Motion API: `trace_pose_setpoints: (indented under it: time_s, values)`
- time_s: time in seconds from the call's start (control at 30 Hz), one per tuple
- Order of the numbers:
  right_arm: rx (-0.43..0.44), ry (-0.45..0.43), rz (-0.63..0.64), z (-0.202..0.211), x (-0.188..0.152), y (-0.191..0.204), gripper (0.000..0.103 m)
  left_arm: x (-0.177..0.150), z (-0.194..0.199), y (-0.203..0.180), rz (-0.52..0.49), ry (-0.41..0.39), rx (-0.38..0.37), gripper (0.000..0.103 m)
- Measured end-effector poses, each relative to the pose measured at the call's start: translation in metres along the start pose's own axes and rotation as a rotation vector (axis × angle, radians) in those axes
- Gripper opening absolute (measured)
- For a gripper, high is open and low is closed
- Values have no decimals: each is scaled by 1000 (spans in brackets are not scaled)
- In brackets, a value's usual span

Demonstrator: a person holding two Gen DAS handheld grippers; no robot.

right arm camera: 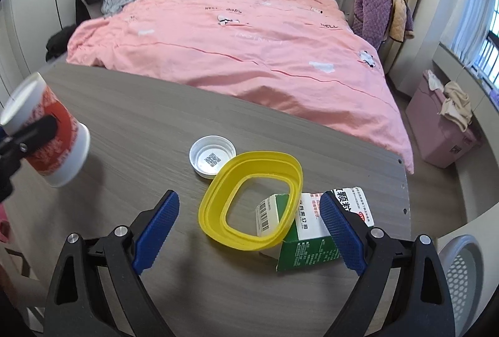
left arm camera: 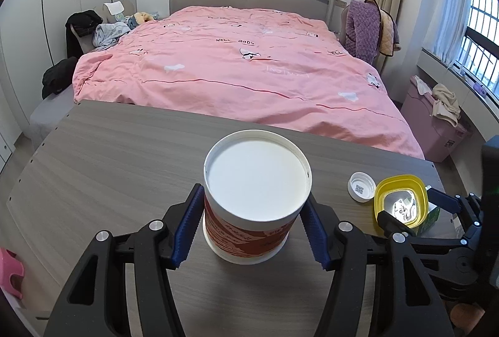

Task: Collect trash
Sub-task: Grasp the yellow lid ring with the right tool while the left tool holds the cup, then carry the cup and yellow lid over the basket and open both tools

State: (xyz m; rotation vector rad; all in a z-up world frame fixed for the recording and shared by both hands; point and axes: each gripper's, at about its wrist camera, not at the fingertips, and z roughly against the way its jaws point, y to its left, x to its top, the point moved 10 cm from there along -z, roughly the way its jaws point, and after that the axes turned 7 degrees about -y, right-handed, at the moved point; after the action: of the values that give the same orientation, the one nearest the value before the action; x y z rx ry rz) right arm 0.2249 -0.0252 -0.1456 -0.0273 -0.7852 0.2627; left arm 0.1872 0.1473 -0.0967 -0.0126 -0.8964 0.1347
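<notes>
left gripper (left arm camera: 249, 231): my ribbed blue pads press both sides of the round red-and-white paper tub (left arm camera: 249, 224), closed on it. The tub looks tilted and clear of the table in the right view, lid toward 10 o'clock.
tub lid: flat, matte white, raised rim.
right gripper (right arm camera: 249, 231): jaws spread wide, holding nothing; blue pads sit at 9 and 3 o'clock of the ring.
yellow oval plastic ring (right arm camera: 249, 199): glossy, stepped rim, open centre, tilted, leaning on the carton.
green-and-white cardboard carton (right arm camera: 312, 231): boxy, printed, barcode on the end, one flap open, lying under the ring's 4 o'clock edge.
small white round plastic cap (right arm camera: 212, 156): upside down, QR code inside, just beside the ring at 11 o'clock.
grey wood-grain table (right arm camera: 156, 125): matte laminate; carries cap, ring, carton.
pink quilted bed (right arm camera: 249, 34): at 12 o'clock past the table edge.
</notes>
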Motion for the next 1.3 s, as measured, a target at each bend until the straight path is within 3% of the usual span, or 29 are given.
trace_pose_setpoints:
  time_s: [0.1, 0.27, 0.33, 0.73, 1.07, 1.3]
  values:
    - [-43, -1, 33, -6, 0, 0, 90, 0, -1, 4, 12, 3, -2, 59]
    - [-72, 24, 80, -15, -6, 3, 74, -2, 0, 8, 21, 4, -2, 59]
    - [-84, 16, 91, -14, -5, 3, 73, -2, 0, 9, 24, 5, -2, 59]
    - [14, -75, -21, 17, 10, -2, 72, -2, 14, 0, 8, -3, -25, 59]
    - [15, -159, -180, 83, -2, -45, 72, -9, 52, -53, -66, -29, -109, 59]
    - [-40, -203, -275, 127, -28, -97, 72, -18, 79, -113, -155, -41, -190, 59]
